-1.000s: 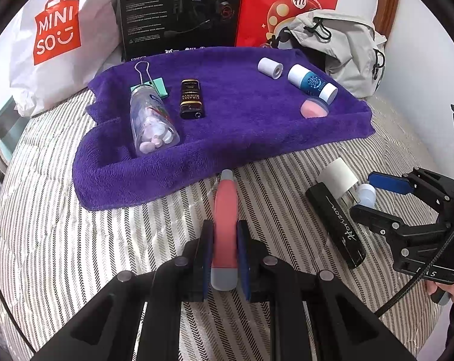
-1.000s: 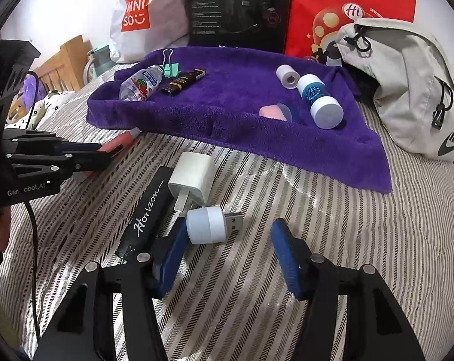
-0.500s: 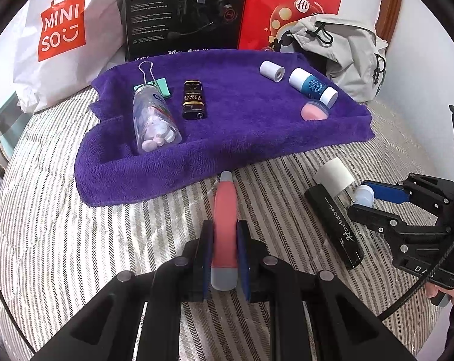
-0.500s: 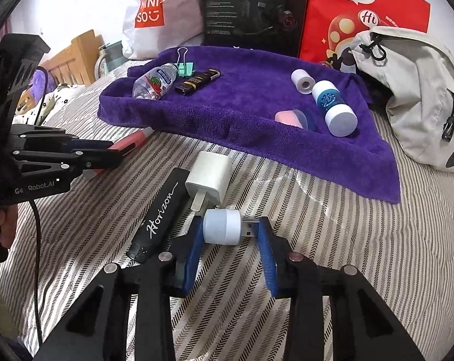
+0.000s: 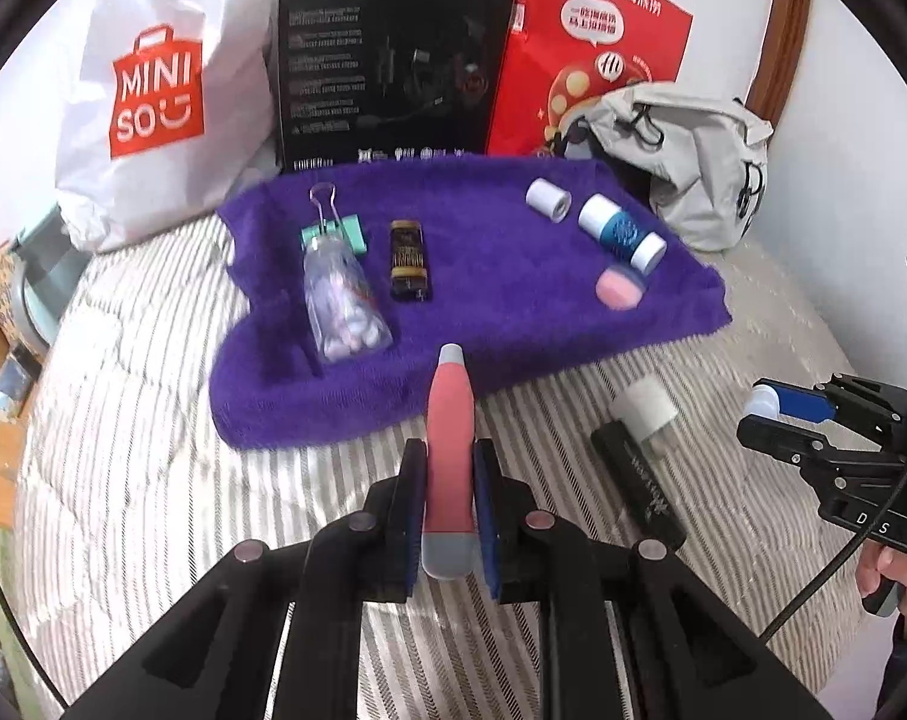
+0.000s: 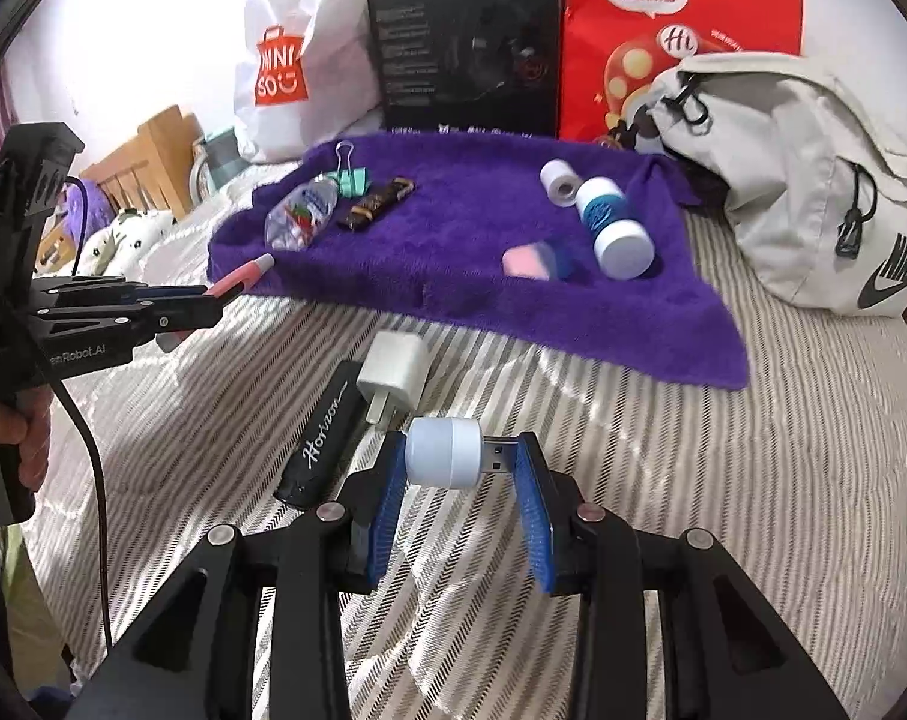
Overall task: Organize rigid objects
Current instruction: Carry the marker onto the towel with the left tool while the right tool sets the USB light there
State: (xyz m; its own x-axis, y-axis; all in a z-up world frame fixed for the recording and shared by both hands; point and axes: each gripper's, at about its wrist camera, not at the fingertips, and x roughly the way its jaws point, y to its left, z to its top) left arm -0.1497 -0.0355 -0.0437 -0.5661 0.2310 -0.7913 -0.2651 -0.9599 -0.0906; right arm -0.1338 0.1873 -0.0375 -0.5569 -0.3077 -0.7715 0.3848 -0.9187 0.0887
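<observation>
Two loaded claws (Nike backpack right-view only)

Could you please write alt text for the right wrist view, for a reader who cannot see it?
The right gripper grips a small white USB plug-in light end to end over a striped bedspread. Beside it lie a white charger and a black Horizon case; beyond, a purple towel holds small items, while the left gripper holds a pink pen.

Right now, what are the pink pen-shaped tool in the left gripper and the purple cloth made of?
Pink pen-shaped tool: looks like smooth matte plastic, grey end caps, no glare; possibly rubber-coated. Purple cloth: soft terry-like textile, fuzzy pile and rumpled edges.
</observation>
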